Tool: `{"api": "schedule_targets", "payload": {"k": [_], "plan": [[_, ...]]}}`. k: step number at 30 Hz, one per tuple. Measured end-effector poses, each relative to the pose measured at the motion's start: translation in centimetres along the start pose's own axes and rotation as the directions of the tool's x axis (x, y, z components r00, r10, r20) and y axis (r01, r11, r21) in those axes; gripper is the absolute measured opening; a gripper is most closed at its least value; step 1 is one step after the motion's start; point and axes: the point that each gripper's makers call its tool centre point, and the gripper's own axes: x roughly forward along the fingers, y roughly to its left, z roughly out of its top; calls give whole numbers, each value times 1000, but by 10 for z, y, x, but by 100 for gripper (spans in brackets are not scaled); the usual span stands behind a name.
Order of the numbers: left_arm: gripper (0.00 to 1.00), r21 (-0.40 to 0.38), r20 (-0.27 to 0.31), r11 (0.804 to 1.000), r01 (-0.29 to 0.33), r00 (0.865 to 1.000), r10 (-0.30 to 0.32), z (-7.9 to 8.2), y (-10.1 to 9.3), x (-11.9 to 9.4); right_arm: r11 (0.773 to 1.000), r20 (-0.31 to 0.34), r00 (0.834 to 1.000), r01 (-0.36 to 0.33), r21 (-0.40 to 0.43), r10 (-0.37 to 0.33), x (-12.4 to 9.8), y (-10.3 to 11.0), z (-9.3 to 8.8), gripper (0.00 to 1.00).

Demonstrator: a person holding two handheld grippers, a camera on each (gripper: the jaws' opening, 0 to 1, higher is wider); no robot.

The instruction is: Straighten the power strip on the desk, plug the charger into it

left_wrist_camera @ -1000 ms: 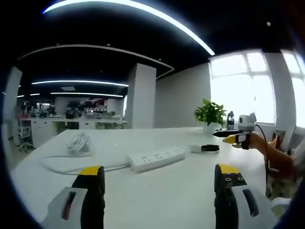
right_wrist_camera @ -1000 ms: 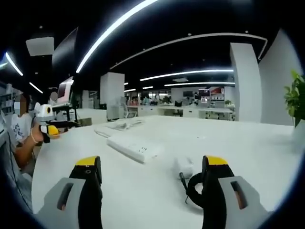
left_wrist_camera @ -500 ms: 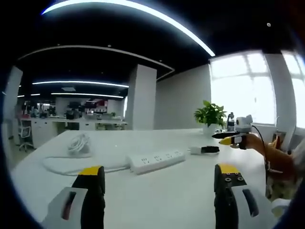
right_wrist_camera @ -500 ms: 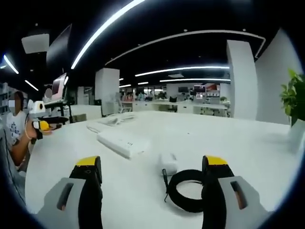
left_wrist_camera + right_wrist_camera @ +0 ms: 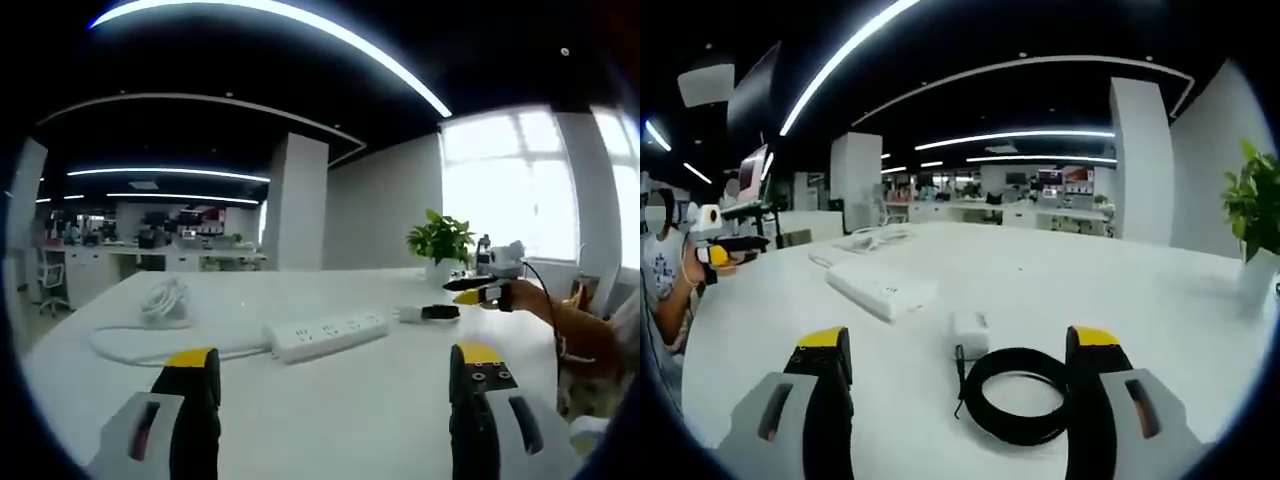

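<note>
On the white bench (image 5: 330, 400) the power strip (image 5: 328, 333) lies askew, so both the left gripper (image 5: 335, 375) and the right gripper (image 5: 952, 355) hover wide open and empty, the right facing the charger (image 5: 969, 332) and its coiled black cable (image 5: 1018, 392).

Open-plan office under a dark ceiling (image 5: 200, 70) with curved light strips (image 5: 280, 15). White square column (image 5: 297, 203), bright windows (image 5: 510, 180), potted plant (image 5: 440, 240) on white desk (image 5: 330, 400), distant workstations (image 5: 150, 255).

Both grippers: black fingers (image 5: 198, 420) w/ yellow tips, grey bodies.
</note>
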Motion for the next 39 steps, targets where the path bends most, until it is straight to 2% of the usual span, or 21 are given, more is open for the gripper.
{"api": "schedule_targets", "payload": {"k": [17,27,39], "plan": [[97,-9,0,1000,2,1000,-2,-2,1,-1,1000,-26,1000,0,-4,0,6,3,-1,92],[96,-13,2,1000,10,1000,-10,-2,-1,-1,1000,-28,1000,5,9,-5,7,2,-4,87],[95,-18,5,1000,15,1000,-15,-2,-1,0,999,-67,998,12,-37,-15,8,4,-8,81]]}}
